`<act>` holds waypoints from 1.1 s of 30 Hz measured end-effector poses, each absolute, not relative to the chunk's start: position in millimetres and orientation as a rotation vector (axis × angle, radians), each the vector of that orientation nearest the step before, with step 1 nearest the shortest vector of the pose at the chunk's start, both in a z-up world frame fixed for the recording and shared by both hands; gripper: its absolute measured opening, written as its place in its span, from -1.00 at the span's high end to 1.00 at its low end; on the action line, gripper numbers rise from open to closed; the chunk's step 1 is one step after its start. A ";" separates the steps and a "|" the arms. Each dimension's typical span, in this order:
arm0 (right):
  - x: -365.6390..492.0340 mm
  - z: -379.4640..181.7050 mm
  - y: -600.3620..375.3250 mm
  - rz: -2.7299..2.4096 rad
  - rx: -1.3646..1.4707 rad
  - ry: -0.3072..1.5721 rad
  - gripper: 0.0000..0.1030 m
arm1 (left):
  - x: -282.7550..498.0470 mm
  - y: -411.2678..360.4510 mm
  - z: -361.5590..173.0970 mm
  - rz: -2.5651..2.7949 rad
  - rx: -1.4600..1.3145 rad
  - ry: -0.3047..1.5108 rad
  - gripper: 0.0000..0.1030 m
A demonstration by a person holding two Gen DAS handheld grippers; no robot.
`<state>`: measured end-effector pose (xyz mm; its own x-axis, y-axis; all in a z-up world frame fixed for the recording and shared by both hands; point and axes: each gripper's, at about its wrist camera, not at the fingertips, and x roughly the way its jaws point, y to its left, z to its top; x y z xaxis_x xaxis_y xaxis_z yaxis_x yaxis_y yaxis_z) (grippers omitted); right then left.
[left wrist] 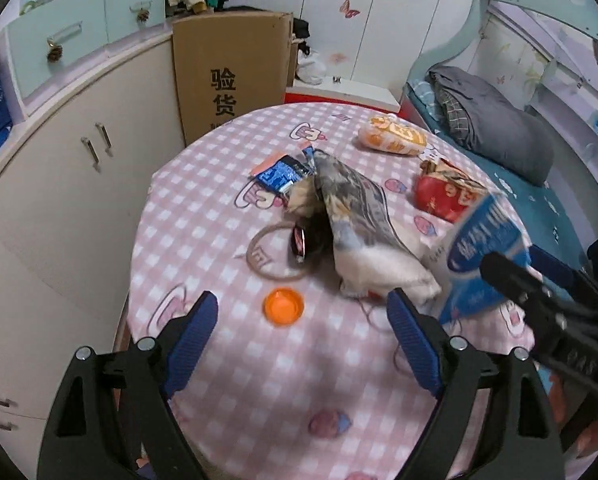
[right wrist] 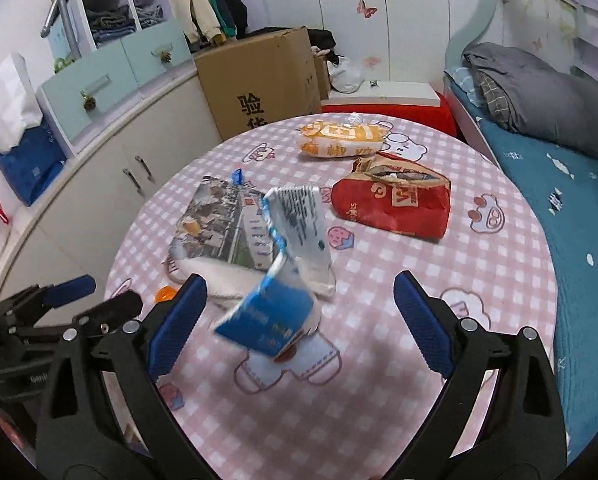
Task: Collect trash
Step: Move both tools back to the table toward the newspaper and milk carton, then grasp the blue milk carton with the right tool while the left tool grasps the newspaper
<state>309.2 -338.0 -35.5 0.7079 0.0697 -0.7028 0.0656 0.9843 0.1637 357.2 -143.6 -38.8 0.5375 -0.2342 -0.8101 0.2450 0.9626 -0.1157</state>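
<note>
Your right gripper (right wrist: pixel 299 320) stood wide, nothing pressed by either pad. A blue-and-white wrapper (right wrist: pixel 277 280) sat between the fingers, blurred and touching neither; whether it was airborne or resting on the table you could not tell from the right wrist view. Your left gripper (left wrist: pixel 303 340) was also wide and empty, angled down over bare cloth, with an orange cap (left wrist: pixel 284 306) just ahead of its fingertips.

Judgement on the step: the wrapper was the piece in hand. To do it well you would have centred the jaws over its thick folded end and closed only once it lay still, since thin film slides out of a partial pinch. The left side was best placed to take the cap, approached from straight above so it did not skid.

Farther out on the pink checked table (right wrist: pixel 479 280): a printed bag (right wrist: pixel 219 224) lying flat beside the wrapper, a red bag (right wrist: pixel 395 208) torn open at the top, an orange-and-white packet (right wrist: pixel 339 140) near the far edge. The left wrist view added a small blue packet (left wrist: pixel 279 176) and a tan loop (left wrist: pixel 271 256) beside the printed bag.

In the way: the two grippers were near each other, so crossing paths was a risk. No bin appeared in either view.
</note>
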 end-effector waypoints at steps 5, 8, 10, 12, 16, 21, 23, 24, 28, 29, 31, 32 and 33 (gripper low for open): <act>326.5 -37.7 -344.3 -0.041 0.162 0.801 -0.69 | 389.0 -156.5 -42.7 -0.305 -0.019 1.007 -0.68; 330.9 -45.5 -354.3 -0.035 0.201 0.827 -0.35 | 408.2 -173.8 -50.8 -0.339 -0.018 1.058 -0.68; 332.8 -50.1 -358.7 -0.039 0.215 0.856 0.19 | 418.1 -183.4 -56.6 -0.342 -0.009 1.081 -0.68; 332.2 -54.8 -366.2 -0.046 0.239 0.863 0.27 | 425.4 -190.4 -64.0 -0.340 -0.012 1.107 -0.68; 322.7 -55.1 -380.8 -0.022 0.326 0.866 0.30 | 430.8 -194.1 -76.2 -0.349 -0.065 1.144 -0.36; 308.0 -49.4 -390.3 -0.064 0.326 0.850 0.32 | 422.8 -194.2 -70.9 -0.404 -0.102 1.097 0.47; 302.1 -45.9 -392.5 -0.081 0.324 0.843 0.32 | 415.7 -196.0 -64.6 -0.420 -0.097 1.084 0.55; 299.7 -44.4 -393.2 -0.085 0.322 0.840 0.32 | 412.6 -197.2 -62.2 -0.420 -0.086 1.076 0.55; 290.8 -35.0 -392.4 -0.115 0.300 0.815 0.33 | 393.9 -195.7 -47.7 -0.434 -0.061 1.041 0.59; 287.2 -31.3 -391.0 -0.119 0.295 0.807 0.33 | 390.2 -194.1 -44.7 -0.438 -0.062 1.036 0.60; 282.0 -26.7 -388.9 -0.121 0.295 0.798 0.33 | 380.3 -191.9 -37.4 -0.444 -0.049 1.024 0.60; 278.0 -22.7 -386.1 -0.123 0.287 0.793 0.33 | 373.8 -188.5 -31.8 -0.447 -0.039 1.011 0.60; 275.1 -20.1 -383.6 -0.125 0.278 0.787 0.33 | 369.8 -185.8 -28.5 -0.448 -0.034 1.003 0.60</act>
